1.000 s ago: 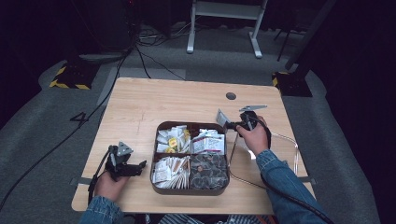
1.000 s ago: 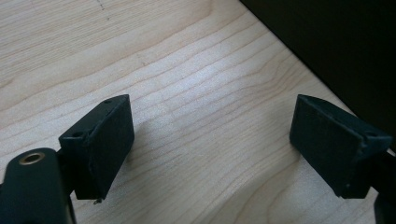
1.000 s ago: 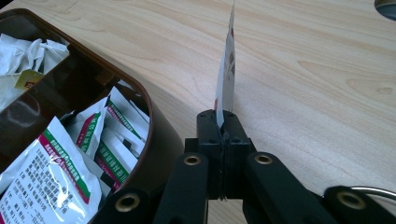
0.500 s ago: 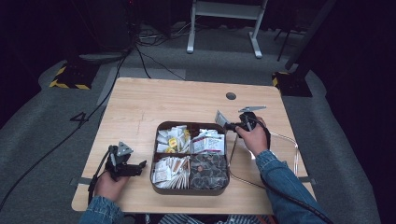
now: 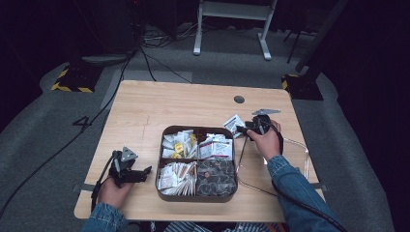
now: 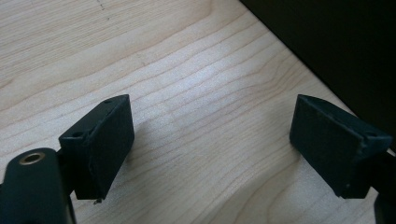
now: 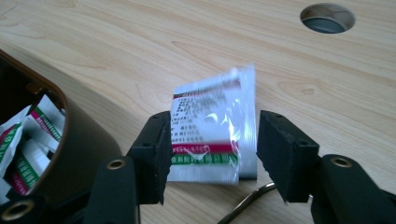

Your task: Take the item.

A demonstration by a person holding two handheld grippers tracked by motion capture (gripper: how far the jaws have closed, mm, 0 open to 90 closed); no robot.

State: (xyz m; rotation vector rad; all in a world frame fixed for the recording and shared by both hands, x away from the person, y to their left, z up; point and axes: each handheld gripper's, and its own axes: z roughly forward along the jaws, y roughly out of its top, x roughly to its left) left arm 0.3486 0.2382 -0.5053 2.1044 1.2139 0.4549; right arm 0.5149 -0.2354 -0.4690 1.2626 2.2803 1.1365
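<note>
Right gripper (image 7: 210,154) jaws just opening around the sachet (image 7: 215,135), frame centre, pads off it; left gripper (image 6: 210,149) sitting wide open, empty.

Table (image 5: 159,108): bears all items. Tray (image 5: 198,194), four compartments, on table's near middle. Far-left, far-right and near-left compartments: packets; near-right compartment: loose contents, kind unclear. Sachet (image 5: 234,123) on table just beyond tray's far-right corner, between the right gripper's (image 5: 240,128) parted jaws. Cable hole (image 5: 239,99) in tabletop, farther off. Left gripper (image 5: 143,173) at near left, just left of tray, over bare tabletop.
</note>
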